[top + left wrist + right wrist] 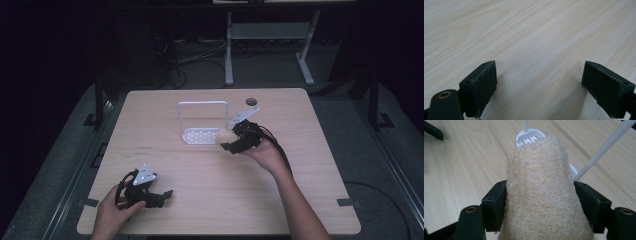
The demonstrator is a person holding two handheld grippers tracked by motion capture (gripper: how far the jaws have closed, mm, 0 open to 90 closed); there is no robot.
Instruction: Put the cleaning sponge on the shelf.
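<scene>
A light wooden table (pixel 200 210) with rounded corners stands on a grey floor (pixel 60 165) in a dim room, where the light falls mainly on the tabletop and the edges sink into darkness. A small dark round hole (pixel 251 101) sits near the table's far edge. Beyond it, the white legs of another table (pixel 229 50) rise from the floor, with dark cables (pixel 195 60) lying tangled beside them.

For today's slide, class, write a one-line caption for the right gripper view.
Right gripper clamps a beige loofah sponge above a wooden table, just before a white wire rack.
</scene>
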